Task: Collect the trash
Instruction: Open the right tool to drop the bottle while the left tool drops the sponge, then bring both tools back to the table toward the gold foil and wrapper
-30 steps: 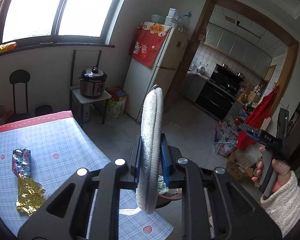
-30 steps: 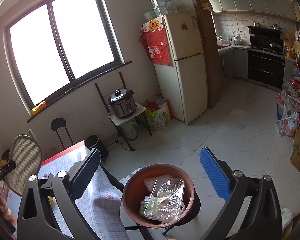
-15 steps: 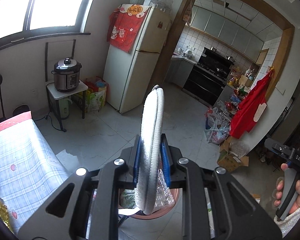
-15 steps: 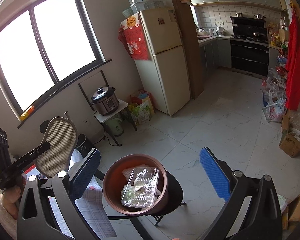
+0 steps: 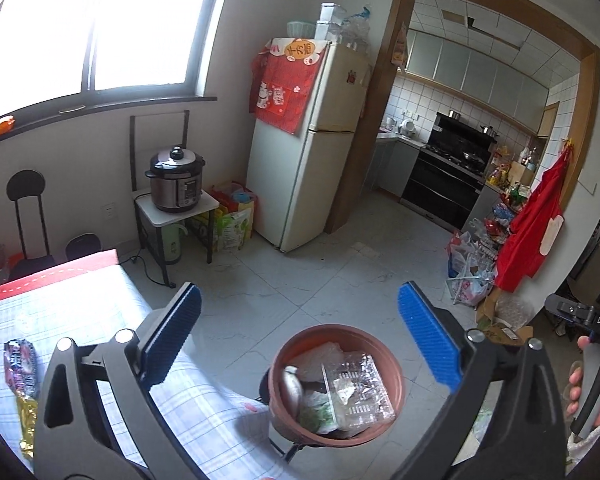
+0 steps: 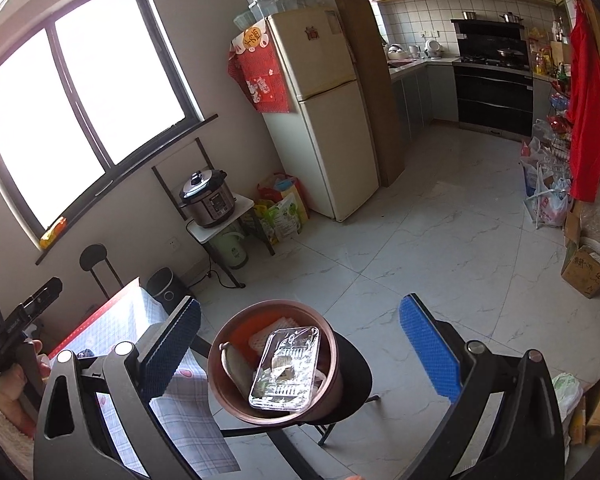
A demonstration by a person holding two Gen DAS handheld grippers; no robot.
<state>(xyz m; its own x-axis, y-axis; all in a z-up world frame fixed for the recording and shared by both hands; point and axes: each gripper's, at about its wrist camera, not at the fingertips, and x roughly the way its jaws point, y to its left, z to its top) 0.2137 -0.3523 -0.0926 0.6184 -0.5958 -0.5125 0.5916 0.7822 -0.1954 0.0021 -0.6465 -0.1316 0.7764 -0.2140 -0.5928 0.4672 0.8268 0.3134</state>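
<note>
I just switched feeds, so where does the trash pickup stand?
Done: the brown bin on the stool holds a clear plastic tray and a round pad. In hand: nothing; the left gripper is opening empty above it, and the right gripper is open. Left: two wrappers on the table.

both views ride on hand-held grippers and look forward and downward along their own two blue-padded fingers, which frame the bottom of each picture. the left wrist view looks from above the table (image 5: 80,320) edge, close over the brown bin (image 5: 336,384). the right wrist view faces the same way from a little further right, with the bin (image 6: 274,360) near and low at centre. both share the bin, the fridge (image 5: 300,148), the cooker (image 6: 208,200), the window and the kitchen doorway. each view catches the other gripper's handle at its edge.
</note>
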